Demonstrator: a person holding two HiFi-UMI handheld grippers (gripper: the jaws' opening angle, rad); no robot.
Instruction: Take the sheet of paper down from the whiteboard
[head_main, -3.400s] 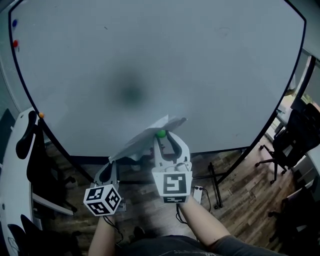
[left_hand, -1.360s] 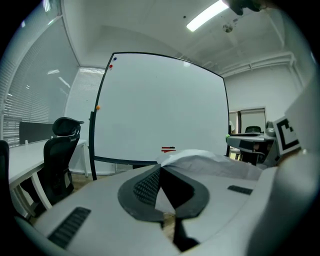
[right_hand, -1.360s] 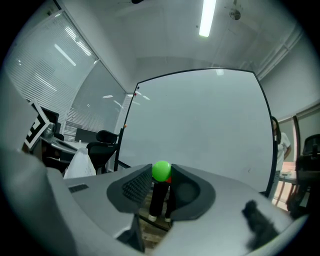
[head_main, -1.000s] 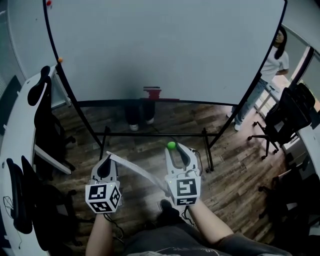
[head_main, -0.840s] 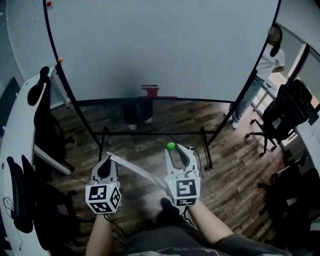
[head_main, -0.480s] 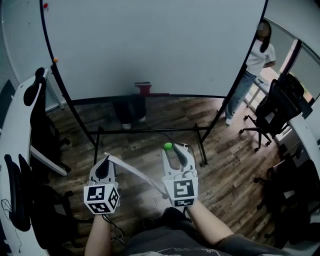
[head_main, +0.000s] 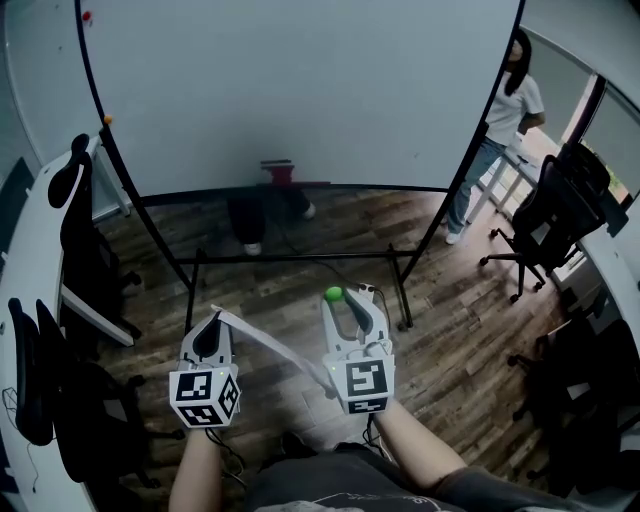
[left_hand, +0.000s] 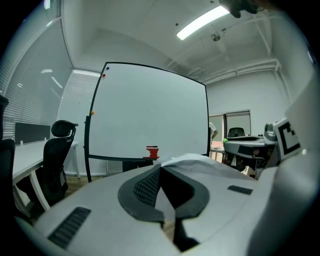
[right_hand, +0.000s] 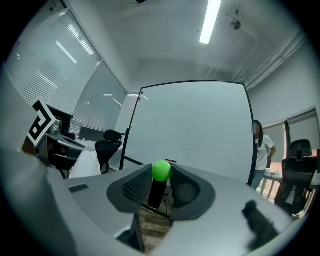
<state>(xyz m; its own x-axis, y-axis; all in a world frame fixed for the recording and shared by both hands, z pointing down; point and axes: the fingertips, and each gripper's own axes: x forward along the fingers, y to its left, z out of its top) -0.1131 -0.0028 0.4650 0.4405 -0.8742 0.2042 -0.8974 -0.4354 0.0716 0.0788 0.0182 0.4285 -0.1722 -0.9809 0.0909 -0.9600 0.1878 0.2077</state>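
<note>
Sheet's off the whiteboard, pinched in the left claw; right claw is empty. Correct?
Wrong on the right claw: it isn't empty, it grips a green-topped magnet, per the right gripper view. The sheet is off the whiteboard, pinched in the left claw.

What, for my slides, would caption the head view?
With the paper off the whiteboard, the left gripper pinches its edge; the right gripper holds a green pin.

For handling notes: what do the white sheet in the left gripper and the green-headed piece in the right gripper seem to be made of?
The white sheet: thin matte paper; it sags and creases under its own weight. The green-headed piece: probably smooth plastic, from its even colour and rounded cap; its dark stem is unclear.
</note>
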